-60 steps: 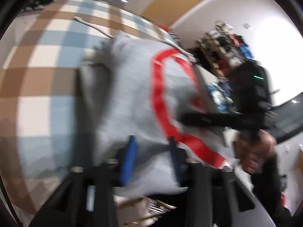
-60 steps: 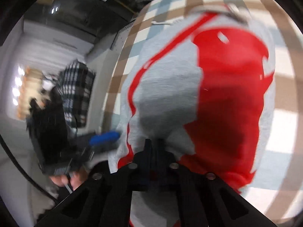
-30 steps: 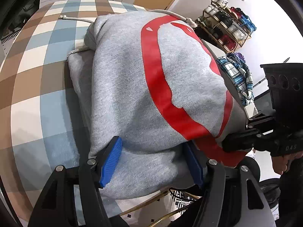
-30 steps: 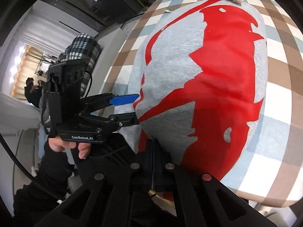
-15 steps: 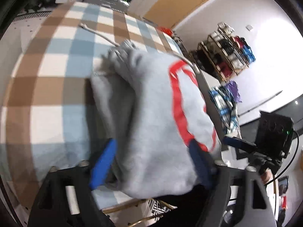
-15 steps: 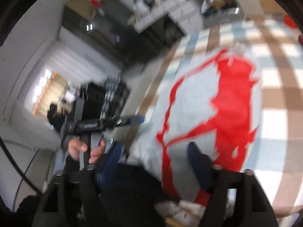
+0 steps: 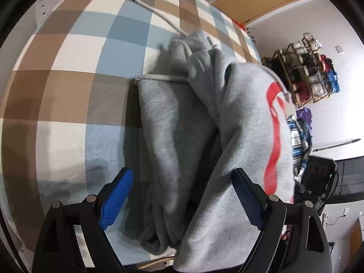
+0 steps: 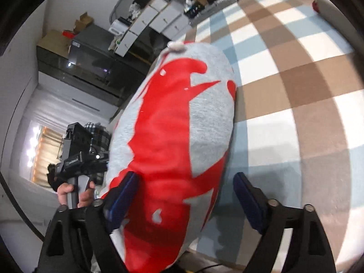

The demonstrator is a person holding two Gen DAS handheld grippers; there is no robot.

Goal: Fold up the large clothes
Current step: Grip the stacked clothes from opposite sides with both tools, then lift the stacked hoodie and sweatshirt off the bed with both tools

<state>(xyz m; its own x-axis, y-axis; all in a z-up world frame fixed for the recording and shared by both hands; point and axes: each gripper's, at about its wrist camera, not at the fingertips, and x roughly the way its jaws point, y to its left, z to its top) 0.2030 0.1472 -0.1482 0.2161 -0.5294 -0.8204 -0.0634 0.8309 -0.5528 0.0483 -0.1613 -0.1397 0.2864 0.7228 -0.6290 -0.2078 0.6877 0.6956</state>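
Observation:
A grey hoodie (image 7: 193, 125) with a red print (image 8: 166, 136) lies folded in thick layers on the checked table cover (image 7: 68, 68). Its white drawstring (image 7: 157, 13) trails across the cover. My left gripper (image 7: 182, 195) is open, with the hoodie's near end between its blue pads (image 7: 116, 198) and a gap beside the left pad. My right gripper (image 8: 185, 196) has its jaws opening; the printed side of the hoodie bulges between them, and the right pad (image 8: 248, 200) stands clear of the cloth. In the right wrist view a hand (image 8: 75, 195) holds the left gripper (image 8: 77, 159) beyond the hoodie.
The table's near edge (image 7: 154, 264) runs just under the hoodie. A rack of shoes and bundles (image 7: 311, 68) and a plaid garment (image 7: 298, 136) stand past the table on one side, white cabinets (image 8: 154, 20) on the other. Checked cover (image 8: 295, 91) stretches away to the right of the hoodie.
The right gripper was shut on the hoodie's edge and has let go. The left jaws have widened. Both grippers have swung sideways around the hoodie, which now rests on the table.

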